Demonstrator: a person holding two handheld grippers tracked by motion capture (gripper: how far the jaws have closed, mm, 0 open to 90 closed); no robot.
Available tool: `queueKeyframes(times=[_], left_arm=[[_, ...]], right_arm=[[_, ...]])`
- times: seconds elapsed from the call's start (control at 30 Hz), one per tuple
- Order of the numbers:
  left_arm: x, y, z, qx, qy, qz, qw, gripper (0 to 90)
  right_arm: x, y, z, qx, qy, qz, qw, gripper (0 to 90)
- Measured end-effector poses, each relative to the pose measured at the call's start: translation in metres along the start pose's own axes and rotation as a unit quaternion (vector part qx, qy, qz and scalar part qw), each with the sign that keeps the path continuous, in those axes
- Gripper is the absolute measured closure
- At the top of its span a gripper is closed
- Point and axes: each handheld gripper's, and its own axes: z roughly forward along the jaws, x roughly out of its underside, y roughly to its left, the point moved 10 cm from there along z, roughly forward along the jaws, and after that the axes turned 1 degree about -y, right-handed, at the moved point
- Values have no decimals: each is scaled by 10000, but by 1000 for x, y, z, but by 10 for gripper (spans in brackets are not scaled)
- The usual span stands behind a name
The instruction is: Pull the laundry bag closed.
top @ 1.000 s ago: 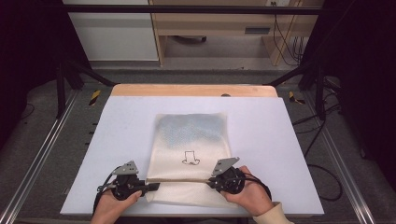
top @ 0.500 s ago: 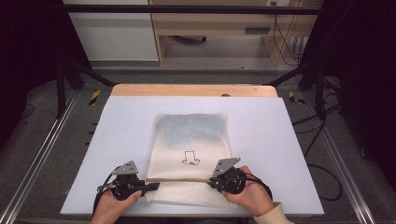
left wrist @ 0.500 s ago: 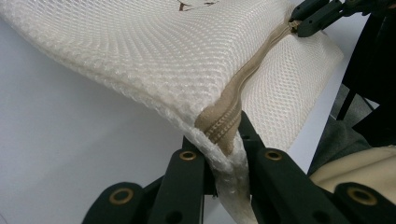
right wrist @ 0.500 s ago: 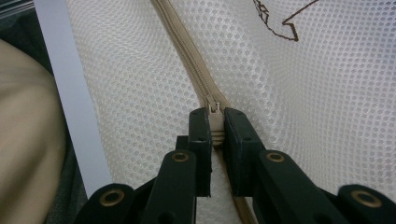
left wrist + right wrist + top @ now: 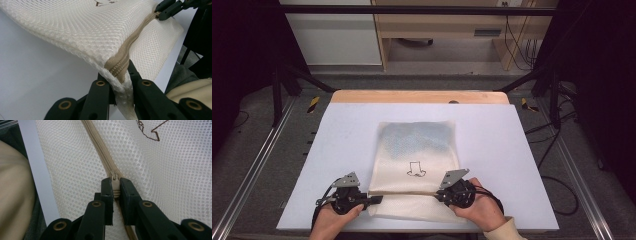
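Left gripper [image 5: 377, 200]: low at the near left of the white table [image 5: 512, 150], held in the person's left hand [image 5: 332, 222]. Jaws clamped tight on the near left corner of the mesh bag [image 5: 419, 150], right at the end of the tan zipper [image 5: 140, 32]. In the left gripper view the mesh [image 5: 87, 30] bunches up between the black jaws and the corner lifts slightly off the table.

Mesh bag: cream, flat in the middle of the table, near edge toward the person; a small dark line drawing [image 5: 416, 170] on its upper face. Zipper runs across the bag close to its near end, from one gripper to the other.

Right gripper [image 5: 439, 194]: near the bag's right edge, in the right hand [image 5: 479, 210]. Jaws closed narrow on the zipper pull [image 5: 114, 182], seen in the right gripper view, zipper teeth [image 5: 100, 150] running away ahead.

Against the earlier frames: no change. Both grippers, both grips and the bag sit as before.
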Motion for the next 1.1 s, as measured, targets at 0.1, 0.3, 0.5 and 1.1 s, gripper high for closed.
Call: queueKeyframes(times=[0.1, 0.3, 0.5, 1.1], left_arm=[[0, 0, 0, 1, 2, 10, 10000, 841], [-1, -1, -1, -2, -1, 32, 10000, 841], [-1, -1, -1, -1, -2, 33, 10000, 841], [-3, -1, -2, -22, -38, 66, 10000, 841]], right_arm=[[0, 0, 0, 9, 16, 3, 10000, 820], [0, -1, 0, -4, -3, 12, 10000, 819], [1, -1, 0, -24, -11, 24, 10000, 820], [11, -8, -12, 118, -70, 176, 9998, 819]])
